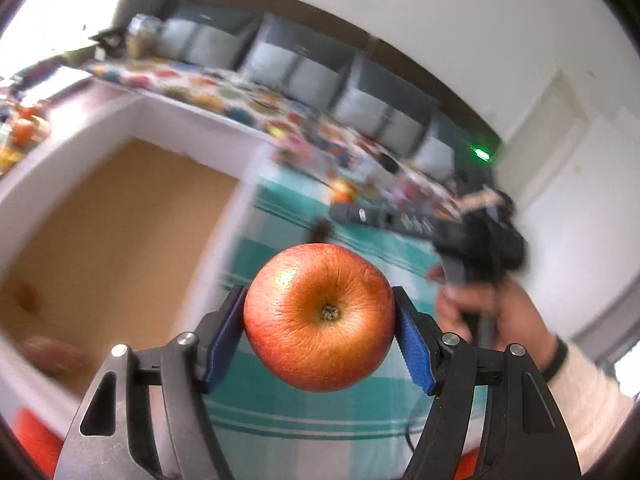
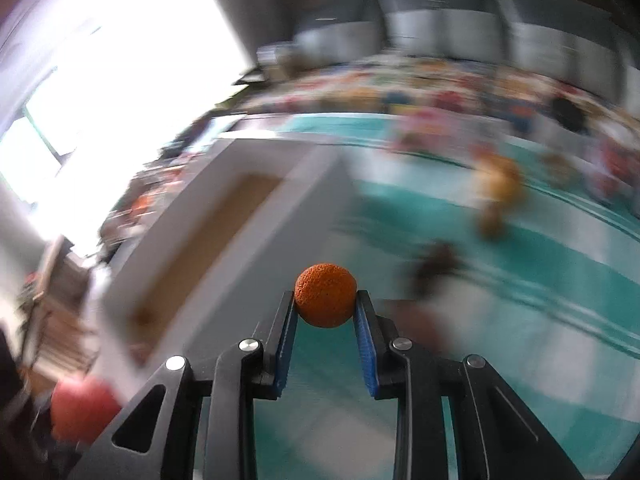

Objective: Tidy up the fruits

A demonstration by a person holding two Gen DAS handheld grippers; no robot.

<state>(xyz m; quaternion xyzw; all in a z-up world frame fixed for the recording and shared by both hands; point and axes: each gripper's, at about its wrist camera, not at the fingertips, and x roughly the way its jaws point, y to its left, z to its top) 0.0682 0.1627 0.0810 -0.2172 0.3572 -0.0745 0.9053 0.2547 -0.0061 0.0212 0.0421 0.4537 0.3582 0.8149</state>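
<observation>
Left wrist view: the left gripper (image 1: pixel 320 330) is clamped on a red-orange apple (image 1: pixel 319 317), its blue pads (image 1: pixel 416 354) pressing the fruit's two sides; the stem hollow faces the camera and the apple is carried clear of the teal striped cloth (image 1: pixel 276 412) below. To the left stands an open white box (image 1: pixel 72 160) with a brown cardboard floor. Further right, a hand (image 1: pixel 500 312) grips the right gripper's handle. Right wrist view: the right gripper (image 2: pixel 325 306) is closed on a small rough-skinned orange ball-shaped fruit (image 2: pixel 325 295), held at the very tips of the blue pads (image 2: pixel 366 344), above the same cloth, with the box to its left. Background fruits on the cloth are too blurred to identify
</observation>
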